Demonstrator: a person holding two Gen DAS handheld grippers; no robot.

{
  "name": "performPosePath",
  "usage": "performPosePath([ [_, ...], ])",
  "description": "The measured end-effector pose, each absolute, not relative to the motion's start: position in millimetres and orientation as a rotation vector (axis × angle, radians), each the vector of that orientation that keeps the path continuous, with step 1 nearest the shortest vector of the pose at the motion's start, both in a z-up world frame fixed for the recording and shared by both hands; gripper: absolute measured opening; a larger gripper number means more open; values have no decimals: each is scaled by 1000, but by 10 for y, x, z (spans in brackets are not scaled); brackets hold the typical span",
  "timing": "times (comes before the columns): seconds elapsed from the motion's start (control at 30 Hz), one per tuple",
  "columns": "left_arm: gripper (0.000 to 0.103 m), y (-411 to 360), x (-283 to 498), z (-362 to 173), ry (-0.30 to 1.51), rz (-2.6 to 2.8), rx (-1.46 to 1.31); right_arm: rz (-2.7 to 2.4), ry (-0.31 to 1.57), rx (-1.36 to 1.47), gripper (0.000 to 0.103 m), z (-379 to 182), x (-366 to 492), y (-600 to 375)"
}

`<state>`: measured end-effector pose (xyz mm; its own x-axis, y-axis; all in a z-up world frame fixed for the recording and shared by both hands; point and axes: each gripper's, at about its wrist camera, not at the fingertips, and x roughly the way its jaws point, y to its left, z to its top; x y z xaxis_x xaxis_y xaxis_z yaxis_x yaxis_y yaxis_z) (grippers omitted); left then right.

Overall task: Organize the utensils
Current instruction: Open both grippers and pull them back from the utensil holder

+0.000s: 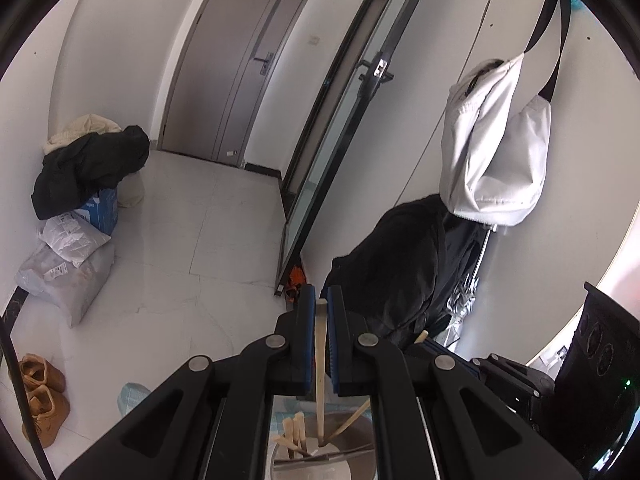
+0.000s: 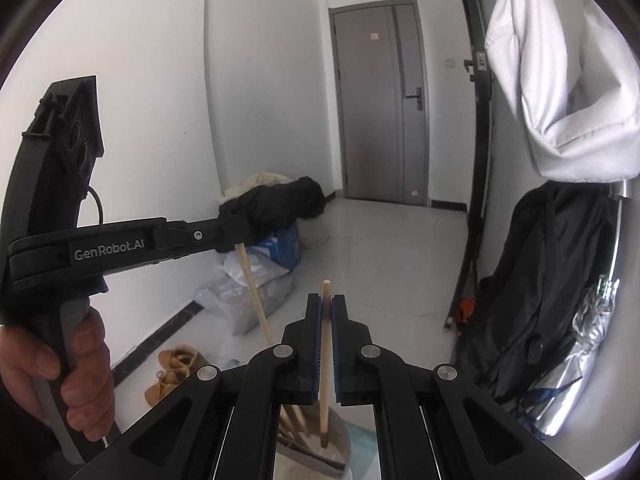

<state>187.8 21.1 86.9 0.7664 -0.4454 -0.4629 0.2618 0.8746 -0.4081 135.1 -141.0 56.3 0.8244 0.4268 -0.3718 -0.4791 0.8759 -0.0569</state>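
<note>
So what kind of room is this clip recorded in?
Probably a home entryway or hallway: a grey entrance door with a handle lock, tan boots on the tiled floor, and a white bag hanging above a black coat on the wall.

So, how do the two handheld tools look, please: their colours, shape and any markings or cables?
Both tools are matte black, with angular linkage arms joined by round silver pivot pins, and two flat fingers lined with ribbed blue pads. The left tool, seen from the side in the right wrist view, carries white lettering "GenRobot.AI", a grey handle and a thin black cable loop. The right tool looks built the same.
</note>
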Motion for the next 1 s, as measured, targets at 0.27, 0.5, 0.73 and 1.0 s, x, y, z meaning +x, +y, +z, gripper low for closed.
performPosePath([
  [0.27, 64, 253, 1805, 884, 653, -316, -286, 486, 391, -53, 10, 549, 1306, -1488],
  [0.5, 71, 331, 1472, 1091, 623, -232, -238, 438, 353, 11, 36, 608, 1017, -1716],
  [0.73, 82, 276, 1122, 1201, 596, -156, -173, 355, 311, 43, 55, 665, 629, -1922],
  [1.0, 87, 255, 715, 1295, 533, -109, -143, 305, 263, 49, 73, 686, 147, -1972],
])
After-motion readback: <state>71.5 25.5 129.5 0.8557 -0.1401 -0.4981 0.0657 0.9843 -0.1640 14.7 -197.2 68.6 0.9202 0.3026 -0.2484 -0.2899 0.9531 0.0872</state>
